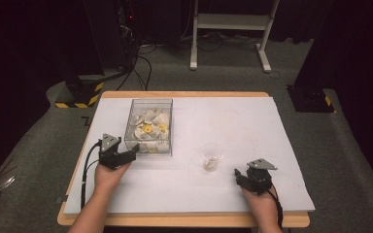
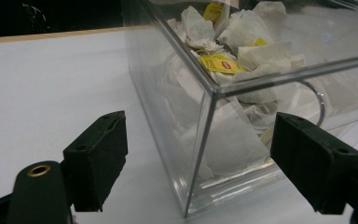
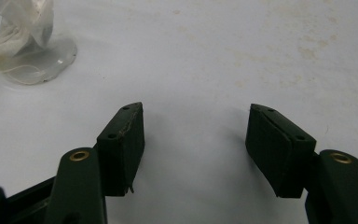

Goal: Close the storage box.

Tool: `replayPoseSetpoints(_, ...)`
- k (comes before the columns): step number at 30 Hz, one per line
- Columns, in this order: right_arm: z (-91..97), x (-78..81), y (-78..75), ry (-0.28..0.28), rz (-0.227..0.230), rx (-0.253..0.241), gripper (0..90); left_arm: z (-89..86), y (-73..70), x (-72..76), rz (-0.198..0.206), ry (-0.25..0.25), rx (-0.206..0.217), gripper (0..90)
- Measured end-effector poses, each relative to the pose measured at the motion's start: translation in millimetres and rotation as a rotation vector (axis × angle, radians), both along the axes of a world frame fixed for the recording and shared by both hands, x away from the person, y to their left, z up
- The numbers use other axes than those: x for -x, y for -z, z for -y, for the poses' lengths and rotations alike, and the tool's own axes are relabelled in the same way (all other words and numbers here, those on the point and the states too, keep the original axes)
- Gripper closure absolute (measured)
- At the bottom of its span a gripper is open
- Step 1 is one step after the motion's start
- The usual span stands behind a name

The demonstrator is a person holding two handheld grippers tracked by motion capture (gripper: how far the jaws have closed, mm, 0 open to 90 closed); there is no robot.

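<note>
A clear plastic box (image 1: 150, 101) stands at the table's left-middle, with several white tea bags with yellow tags (image 1: 149, 127) inside. My left gripper (image 1: 133, 150) is open at the box's near left corner. In the left gripper view its jaws (image 2: 200, 154) stand wide on either side of that corner of the box (image 2: 168, 107), touching nothing, and the tea bags (image 2: 221, 63) show through the wall. A clear cup (image 1: 211, 156) with a tea bag in it stands right of the box. My right gripper (image 1: 238, 175) rests open to the cup's right, its jaws (image 3: 196, 140) over bare table with nothing between them, and the cup (image 3: 51, 58) is at upper left.
White sheet (image 1: 233, 121) covers the wooden table, with a broad open stretch right of the box. The front edge lies just behind both hands. On the floor beyond are a white stand (image 1: 228, 22), cables and black bases with yellow-striped tape (image 1: 80, 94).
</note>
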State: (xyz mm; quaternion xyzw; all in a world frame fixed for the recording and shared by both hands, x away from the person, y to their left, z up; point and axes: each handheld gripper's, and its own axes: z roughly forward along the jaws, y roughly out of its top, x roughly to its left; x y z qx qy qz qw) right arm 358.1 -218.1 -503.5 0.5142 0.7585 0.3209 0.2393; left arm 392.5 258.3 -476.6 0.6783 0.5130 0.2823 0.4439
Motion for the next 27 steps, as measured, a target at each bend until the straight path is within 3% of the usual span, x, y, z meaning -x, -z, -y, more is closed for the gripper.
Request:
replayPoseSetpoints(6, -0.1, 0.0, 0.1, 0.001, 0.002, 0.002, 37.4, 3.0, 0.3, -9.3, -0.007, -0.013, -0.008, 21.1)
replayPoseSetpoints(10, -0.1, 0.1, 0.0, 0.001, 0.001, 0.001, 37.4, 1.1, 1.5, -15.5, -0.015, 0.014, -0.006, 17.6)
replayPoseSetpoints(27, -0.2, 0.1, 0.0, 0.001, 0.001, 0.001, 37.4, 7.4, 0.6, -8.4, -0.012, 0.022, -0.025, 21.6)
